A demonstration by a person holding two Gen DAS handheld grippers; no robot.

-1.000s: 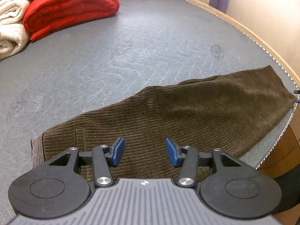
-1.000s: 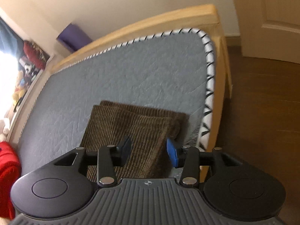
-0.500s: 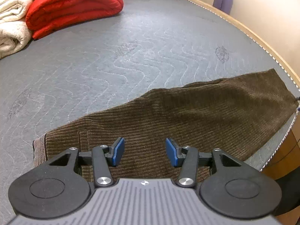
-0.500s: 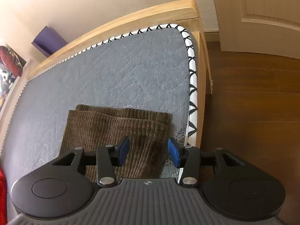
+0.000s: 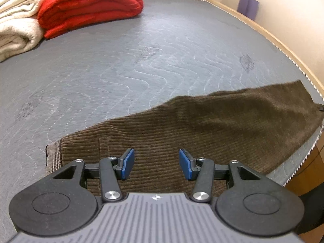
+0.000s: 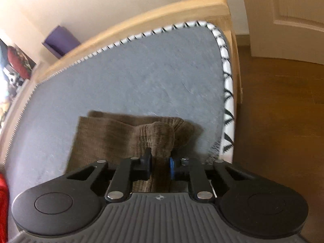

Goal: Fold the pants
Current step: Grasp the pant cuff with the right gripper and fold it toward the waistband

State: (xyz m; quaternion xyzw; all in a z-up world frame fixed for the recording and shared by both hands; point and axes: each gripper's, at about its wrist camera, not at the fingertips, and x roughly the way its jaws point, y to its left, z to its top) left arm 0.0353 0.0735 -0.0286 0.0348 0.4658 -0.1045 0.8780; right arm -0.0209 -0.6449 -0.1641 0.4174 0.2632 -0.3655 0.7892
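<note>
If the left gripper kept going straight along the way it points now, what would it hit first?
Most likely the brown corduroy pants lying flat on the grey quilted mattress. The left gripper is tilted down over the waist end, its jaws open with nothing between them. How far above the cloth it sits is unclear.

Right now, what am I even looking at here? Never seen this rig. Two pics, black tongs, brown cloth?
No robot: a person holds a pair of handheld tongs in each hand, each with a fisheye camera looking along its fingers. The left view shows the left tongs open above brown corduroy pants, which lie flat on a grey mattress. A red blanket and a cream one sit at the far end. The right view shows the right tongs closing on a bunched-up fold at the pants' leg end, near the mattress corner. They are being folded.
</note>
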